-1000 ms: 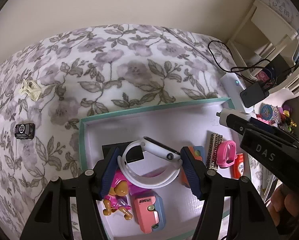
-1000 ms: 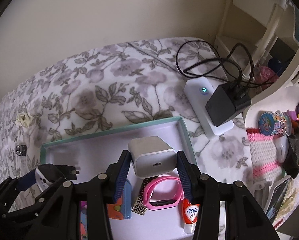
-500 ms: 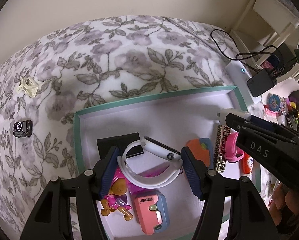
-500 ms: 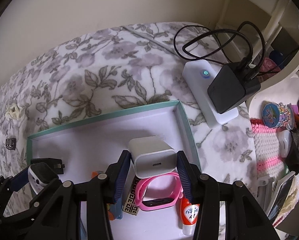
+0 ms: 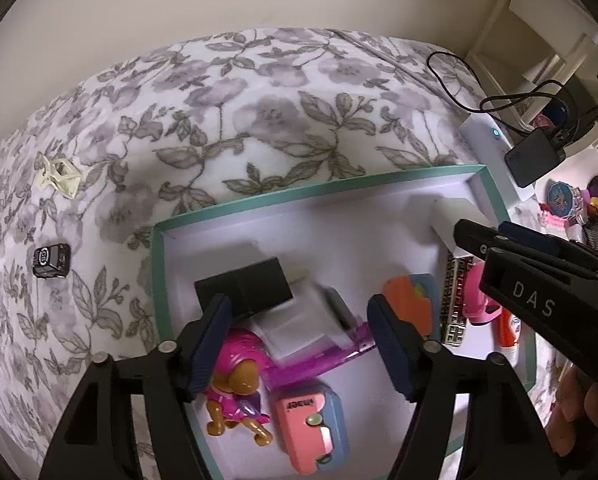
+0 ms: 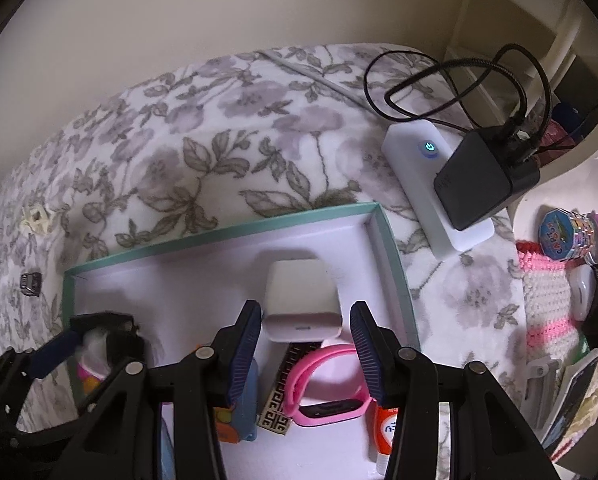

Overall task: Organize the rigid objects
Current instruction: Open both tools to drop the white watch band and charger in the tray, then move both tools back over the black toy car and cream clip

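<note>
White watch freshly dropped from widening left claw

Teal-rimmed white box, purple-grey floral blanket, pink watch, white charger, black cube

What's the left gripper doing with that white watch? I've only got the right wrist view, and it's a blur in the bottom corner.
Observer: The left gripper is open. Its jaws have just been opening, and the white watch lies loose between them, touching neither pad.
Operator: What's it lying on?
Observer: Partly on a purple see-through item, just in front of a black block in the tray.
Operator: Anything else under there, before the right gripper sets down the white charger?
Observer: A dog figure in pink and a pink-and-blue case, nearer the camera.
</note>
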`<state>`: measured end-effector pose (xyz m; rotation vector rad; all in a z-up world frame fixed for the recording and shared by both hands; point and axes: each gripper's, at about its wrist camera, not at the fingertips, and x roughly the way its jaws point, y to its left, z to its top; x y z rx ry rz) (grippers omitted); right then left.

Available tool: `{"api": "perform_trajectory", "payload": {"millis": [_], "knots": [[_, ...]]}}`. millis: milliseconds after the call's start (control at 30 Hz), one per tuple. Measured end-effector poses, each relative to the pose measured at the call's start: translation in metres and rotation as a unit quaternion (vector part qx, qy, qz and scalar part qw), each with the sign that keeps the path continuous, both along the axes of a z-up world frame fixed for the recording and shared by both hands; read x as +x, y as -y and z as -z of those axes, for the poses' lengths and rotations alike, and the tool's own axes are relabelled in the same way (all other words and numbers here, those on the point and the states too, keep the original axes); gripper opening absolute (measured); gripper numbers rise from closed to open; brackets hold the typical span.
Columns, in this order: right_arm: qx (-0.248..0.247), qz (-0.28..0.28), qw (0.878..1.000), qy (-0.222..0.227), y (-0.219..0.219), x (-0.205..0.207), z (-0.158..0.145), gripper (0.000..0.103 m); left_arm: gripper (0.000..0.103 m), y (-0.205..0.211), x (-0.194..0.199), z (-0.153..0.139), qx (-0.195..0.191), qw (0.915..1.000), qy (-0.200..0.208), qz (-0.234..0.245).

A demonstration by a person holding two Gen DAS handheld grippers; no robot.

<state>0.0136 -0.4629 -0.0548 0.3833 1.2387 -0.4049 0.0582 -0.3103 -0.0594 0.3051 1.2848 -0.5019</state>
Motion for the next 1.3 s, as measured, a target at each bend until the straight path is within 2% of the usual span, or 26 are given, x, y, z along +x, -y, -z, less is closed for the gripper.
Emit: {"api": "perform_trajectory", "payload": {"millis": [167, 333, 433, 633, 700, 733, 767, 800, 900, 967, 1167, 1300], "knots": [[0.013, -0.001, 0.999, 0.03, 0.0, -0.001, -0.012, 0.051, 0.074, 0.0, 0.0, -0.009, 0.001, 0.9999, 0.013, -0.003], [0.011, -0.01, 0.998, 0.064, -0.002, -0.001, -0.031, 0.051, 0.074, -0.01, 0.009, -0.02, -0.01, 0.9993, 0.019, -0.029], [0.008, -0.01, 0.997, 0.074, -0.001, -0.001, -0.038, 0.051, 0.083, -0.017, 0.016, -0.027, -0.018, 0.9984, 0.024, -0.048], [0.005, -0.013, 0.997, 0.077, -0.001, 0.0, -0.038, 0.051, 0.083, -0.032, 0.027, -0.031, -0.028, 0.9956, 0.027, -0.085], [-0.013, -0.017, 0.997, 0.076, -0.003, 0.001, -0.039, 0.056, 0.083, -0.037, 0.03, -0.031, -0.033, 0.9944, 0.026, -0.097], [-0.021, -0.017, 0.997, 0.077, -0.004, 0.001, -0.039, 0.067, 0.087, -0.04, 0.032, -0.031, -0.036, 0.9934, 0.026, -0.106], [-0.03, -0.02, 0.996, 0.079, -0.004, 0.001, -0.041, 0.07, 0.096, -0.042, 0.033, -0.03, -0.037, 0.9925, 0.027, -0.113], [-0.033, -0.021, 0.996, 0.081, -0.004, 0.001, -0.042, 0.071, 0.098, -0.044, 0.034, -0.031, -0.04, 0.9917, 0.029, -0.119], [-0.041, -0.023, 0.995, 0.091, -0.005, 0.001, -0.045, 0.078, 0.099, -0.051, 0.037, -0.032, -0.044, 0.9888, 0.037, -0.137], [-0.049, -0.03, 0.993, 0.101, -0.008, 0.002, -0.047, 0.085, 0.099, -0.054, 0.039, -0.034, -0.045, 0.9875, 0.042, -0.145], [-0.102, -0.05, 0.983, 0.143, -0.021, 0.004, -0.062, 0.101, 0.099, -0.065, 0.045, -0.041, -0.051, 0.983, 0.055, -0.168], [-0.105, -0.053, 0.98, 0.163, -0.025, 0.005, -0.068, 0.103, 0.099, -0.075, 0.051, -0.048, -0.057, 0.9785, 0.068, -0.186]]}}
